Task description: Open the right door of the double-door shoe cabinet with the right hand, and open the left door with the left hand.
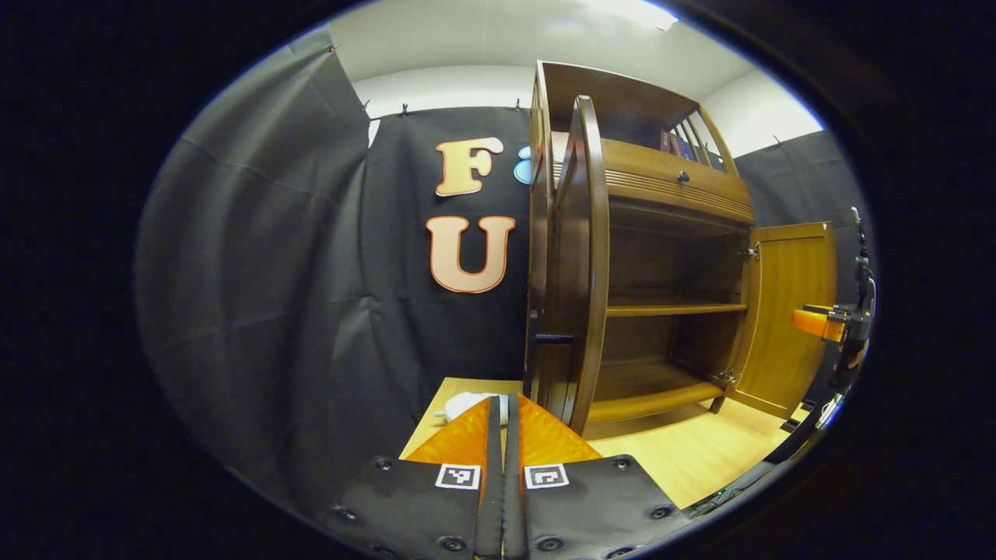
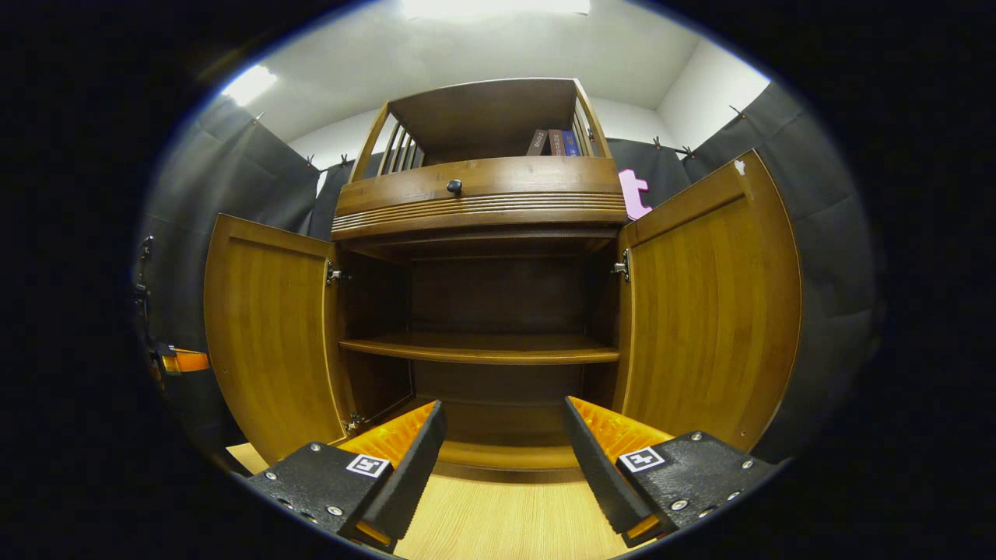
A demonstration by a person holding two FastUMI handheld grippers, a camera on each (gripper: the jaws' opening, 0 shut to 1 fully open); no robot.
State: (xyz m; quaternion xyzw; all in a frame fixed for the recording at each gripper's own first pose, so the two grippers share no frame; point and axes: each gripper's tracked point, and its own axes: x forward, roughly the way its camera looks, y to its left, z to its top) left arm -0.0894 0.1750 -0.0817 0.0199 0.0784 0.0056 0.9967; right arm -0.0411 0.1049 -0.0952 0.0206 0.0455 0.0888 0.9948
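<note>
Left tongs (image 1: 504,412) nearest in the left gripper view, clenched with nothing between them, tips just beside the edge of the left door (image 1: 580,264), swung open and seen edge-on. Beyond, a pale surface (image 1: 685,455) carrying the cabinet (image 1: 669,233), shelf (image 1: 673,309) bare. Farther off, the right door (image 1: 786,311) open, the other tool at its outer edge.

Right tongs (image 2: 504,424) in the right gripper view released, spread wide, holding nothing, facing the cabinet's open middle. Doors flung outward on both sides. Above, a drawer knob (image 2: 454,186) and books (image 2: 554,142) on top.
</note>
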